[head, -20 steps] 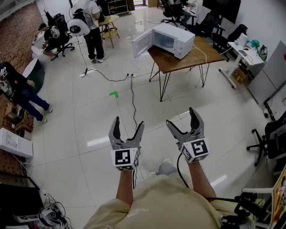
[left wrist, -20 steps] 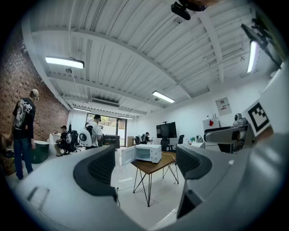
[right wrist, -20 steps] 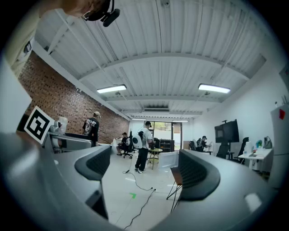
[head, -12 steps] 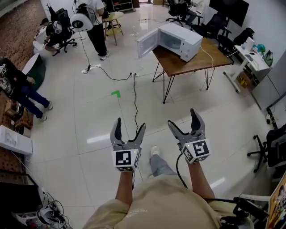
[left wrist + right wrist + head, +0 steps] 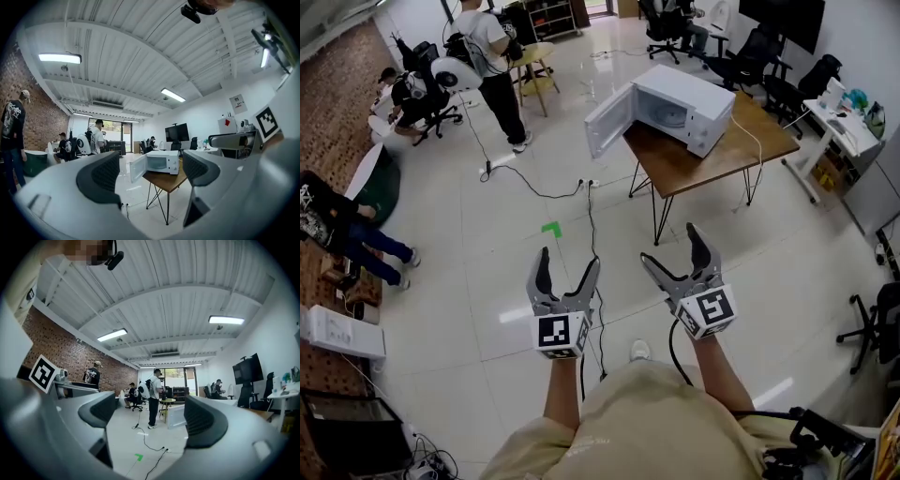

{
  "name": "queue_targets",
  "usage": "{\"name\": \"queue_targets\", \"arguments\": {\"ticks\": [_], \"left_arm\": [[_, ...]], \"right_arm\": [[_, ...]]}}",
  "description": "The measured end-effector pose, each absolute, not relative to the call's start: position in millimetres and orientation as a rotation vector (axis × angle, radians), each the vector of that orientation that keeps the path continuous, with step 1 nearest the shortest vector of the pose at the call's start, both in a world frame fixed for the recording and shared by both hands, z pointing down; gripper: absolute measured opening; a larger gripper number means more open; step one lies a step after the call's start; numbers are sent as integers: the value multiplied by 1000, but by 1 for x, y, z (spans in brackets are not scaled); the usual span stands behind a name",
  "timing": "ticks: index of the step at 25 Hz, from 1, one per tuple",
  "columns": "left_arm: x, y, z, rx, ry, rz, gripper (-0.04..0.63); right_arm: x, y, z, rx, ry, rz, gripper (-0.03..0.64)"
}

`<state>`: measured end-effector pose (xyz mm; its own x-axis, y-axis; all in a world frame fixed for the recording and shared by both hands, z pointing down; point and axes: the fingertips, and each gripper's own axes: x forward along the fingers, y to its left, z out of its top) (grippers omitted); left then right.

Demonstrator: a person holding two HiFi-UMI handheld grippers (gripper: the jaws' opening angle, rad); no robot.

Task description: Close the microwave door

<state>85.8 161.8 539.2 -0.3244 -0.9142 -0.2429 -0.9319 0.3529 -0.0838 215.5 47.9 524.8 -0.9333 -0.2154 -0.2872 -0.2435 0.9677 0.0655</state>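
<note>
A white microwave (image 5: 684, 103) stands on a wooden table (image 5: 712, 155) far ahead, its door (image 5: 608, 119) swung open to the left. In the left gripper view the microwave (image 5: 161, 161) and its open door (image 5: 138, 168) show small between the jaws. My left gripper (image 5: 568, 269) and right gripper (image 5: 671, 247) are held side by side over the floor, well short of the table, both open with nothing between their fingers. The right gripper view shows only the edge of the door (image 5: 174, 416) past its right jaw.
Black cables (image 5: 591, 225) and a green floor mark (image 5: 550, 228) lie between me and the table. Several people stand or sit at the back left (image 5: 487, 47). Office chairs (image 5: 787, 89) and a desk stand right of the table.
The microwave and table have come nearer and lower in the head view as I walked forward. Both grippers have kept their open pose in front of me.
</note>
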Motion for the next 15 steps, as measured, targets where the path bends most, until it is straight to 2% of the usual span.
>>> {"name": "queue_targets", "arguments": {"ticks": [6, 15], "left_arm": [[11, 105, 520, -1705, 2402, 77, 426], [-48, 46, 542, -1771, 2381, 70, 427]], "right_arm": [[144, -10, 504, -369, 2875, 90, 448], [85, -57, 524, -414, 2891, 87, 447]]}}
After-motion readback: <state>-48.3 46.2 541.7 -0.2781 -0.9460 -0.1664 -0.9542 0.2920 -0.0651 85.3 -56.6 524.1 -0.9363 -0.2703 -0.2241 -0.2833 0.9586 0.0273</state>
